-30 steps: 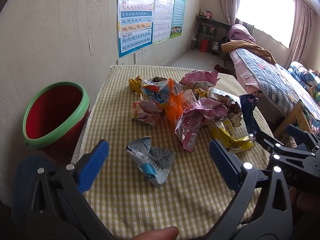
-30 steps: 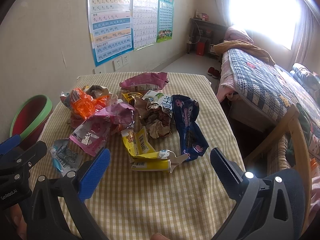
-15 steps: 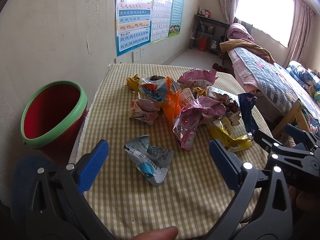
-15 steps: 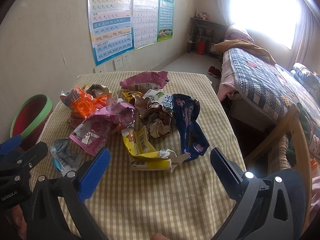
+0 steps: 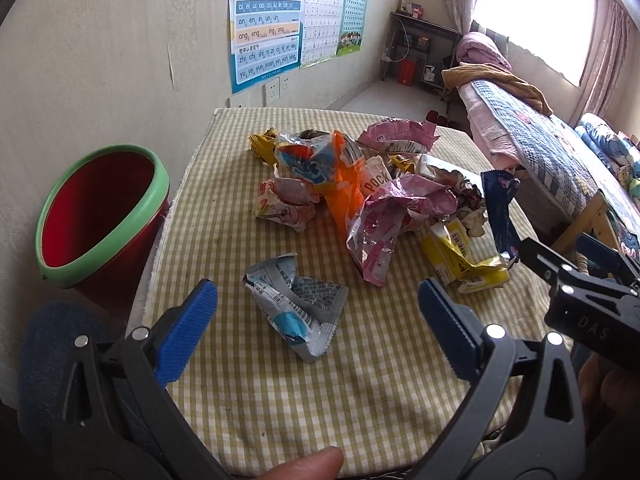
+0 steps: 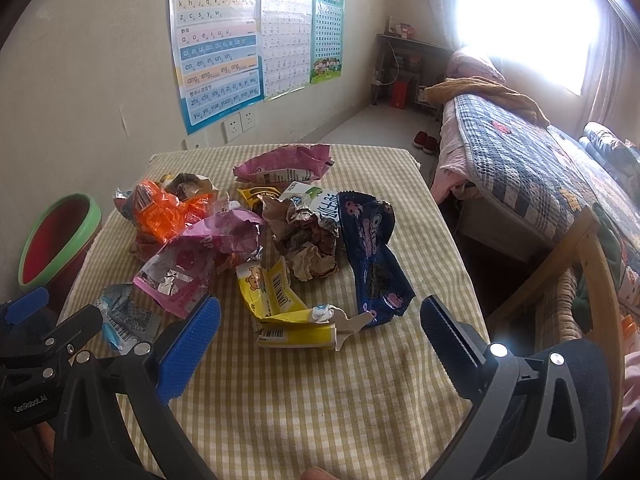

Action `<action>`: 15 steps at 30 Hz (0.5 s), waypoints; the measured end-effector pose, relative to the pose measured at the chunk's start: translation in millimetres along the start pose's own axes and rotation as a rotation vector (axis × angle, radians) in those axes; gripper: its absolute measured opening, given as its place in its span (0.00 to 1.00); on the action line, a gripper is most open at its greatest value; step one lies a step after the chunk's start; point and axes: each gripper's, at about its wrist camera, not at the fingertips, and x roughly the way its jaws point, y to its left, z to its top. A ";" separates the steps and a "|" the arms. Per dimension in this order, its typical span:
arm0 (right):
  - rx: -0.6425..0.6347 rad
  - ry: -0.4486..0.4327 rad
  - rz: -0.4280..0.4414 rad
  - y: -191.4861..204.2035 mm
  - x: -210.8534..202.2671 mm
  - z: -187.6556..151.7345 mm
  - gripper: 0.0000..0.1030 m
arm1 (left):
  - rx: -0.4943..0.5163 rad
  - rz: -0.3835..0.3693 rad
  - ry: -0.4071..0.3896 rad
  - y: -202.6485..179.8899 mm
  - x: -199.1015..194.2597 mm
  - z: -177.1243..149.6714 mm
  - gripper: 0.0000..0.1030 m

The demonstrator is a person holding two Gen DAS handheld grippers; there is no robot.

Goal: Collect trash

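A table (image 5: 256, 408) covered in a yellow-and-white checked cloth fills most of both views, its far edge near a wall hung with pinyin charts (image 6: 218, 52). Beside the table's left edge stands a red bin with a green rim (image 5: 100, 216), tilted toward the camera and showing nothing inside. A heap of crumpled snack wrappers lies across the middle of the cloth: a dark blue Oreo wrapper (image 6: 374, 258) on the right side, a pink foil bag (image 5: 390, 222) in the centre, an orange wrapper (image 5: 342, 184) behind it, another pink bag (image 6: 286, 166) at the far side, and a flattened yellow carton (image 6: 284, 312) at the near edge of the heap. A grey-and-blue wrapper (image 5: 296, 306) lies apart from the heap, nearer the bin. The left gripper (image 5: 318, 328) hangs just short of that wrapper, jaws spread wide and holding nothing. The right gripper (image 6: 320, 344) hangs in front of the yellow carton, likewise wide apart and empty.
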 end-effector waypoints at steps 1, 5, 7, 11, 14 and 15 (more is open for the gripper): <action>0.001 -0.001 -0.003 -1.5 0.4 1.8 0.93 | -0.002 -0.017 0.023 -0.3 2.7 0.8 0.96; 0.017 0.030 -0.009 -14.2 11.0 11.7 0.93 | -0.021 -0.021 0.074 3.1 11.9 4.0 0.96; 0.025 0.046 -0.020 -22.7 18.7 15.5 0.93 | -0.037 -0.010 0.102 7.5 19.2 5.9 0.96; 0.051 0.095 -0.018 -38.0 36.9 21.7 0.93 | -0.092 0.005 0.182 21.6 39.6 6.4 0.96; 0.024 0.114 -0.031 -39.7 50.7 23.9 0.94 | -0.106 0.014 0.232 27.1 54.4 4.9 0.96; 0.015 0.125 -0.035 -39.8 56.5 23.7 0.93 | -0.107 0.015 0.246 27.7 58.9 4.6 0.96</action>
